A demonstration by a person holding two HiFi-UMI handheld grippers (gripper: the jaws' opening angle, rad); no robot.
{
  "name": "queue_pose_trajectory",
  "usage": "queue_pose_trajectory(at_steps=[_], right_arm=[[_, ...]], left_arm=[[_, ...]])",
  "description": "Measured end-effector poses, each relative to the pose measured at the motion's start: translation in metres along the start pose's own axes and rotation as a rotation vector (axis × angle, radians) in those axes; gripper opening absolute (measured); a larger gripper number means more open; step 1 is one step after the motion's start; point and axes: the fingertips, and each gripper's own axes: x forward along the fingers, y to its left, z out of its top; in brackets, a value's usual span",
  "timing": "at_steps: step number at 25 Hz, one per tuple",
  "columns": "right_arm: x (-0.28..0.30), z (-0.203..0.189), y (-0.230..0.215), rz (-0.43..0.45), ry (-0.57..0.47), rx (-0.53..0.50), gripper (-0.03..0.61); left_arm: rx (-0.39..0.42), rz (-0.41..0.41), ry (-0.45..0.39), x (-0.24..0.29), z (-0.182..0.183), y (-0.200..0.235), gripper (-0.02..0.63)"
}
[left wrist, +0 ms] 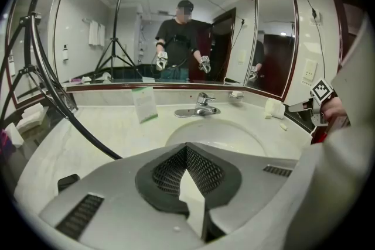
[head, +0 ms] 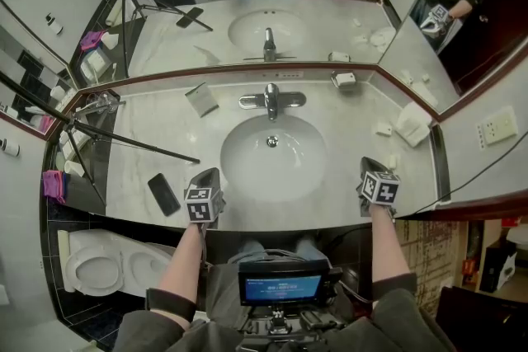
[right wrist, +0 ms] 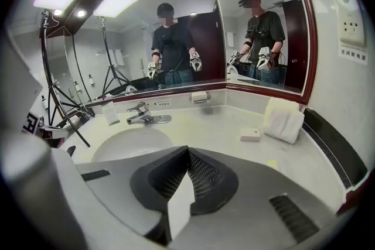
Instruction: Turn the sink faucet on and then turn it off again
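Both closed: left claw, right claw; chrome faucet, oval white basin.

Pale marble counter with a round basin sunk at frame centre.
Faucet above the basin; card to its left, dish to its right; phone lower left; small box and folded towel at right.

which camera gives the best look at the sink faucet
The head view: the faucet sits central and unblocked, seen from above with its base plate and spout over the basin. The left gripper view shows it small and front-on; the right gripper view, small and from the side.
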Motion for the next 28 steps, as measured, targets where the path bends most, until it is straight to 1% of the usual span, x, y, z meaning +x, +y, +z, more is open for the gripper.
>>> queue_pose_trajectory(at_steps=[3, 6, 10, 19, 28], right_arm=[[0.001, -0.012, -0.005, -0.006, 0.015, 0.024, 0.015], [-0.001, -0.018, -0.009, -0.015, 0.027, 0.027, 0.015], [0.001, -0.023, -0.013, -0.017, 0.034, 0.040, 0.015], [0.003, -0.023, -0.016, -0.018, 0.038, 0.040, 0.015], [0.007, -0.008, -0.014, 0.000, 0.016, 0.022, 0.015]], left_arm=[[0.009, -0.002, 0.001, 0.000, -0.001, 0.000, 0.001], [0.037, -0.015, 0.002, 0.000, 0.001, -0.003, 0.001], [0.016, -0.013, -0.012, 0.002, 0.005, -0.003, 0.001], [0.002, -0.015, -0.005, 0.005, 0.005, -0.006, 0.001], [-0.003, -0.013, 0.001, 0.008, 0.003, -0.005, 0.001]])
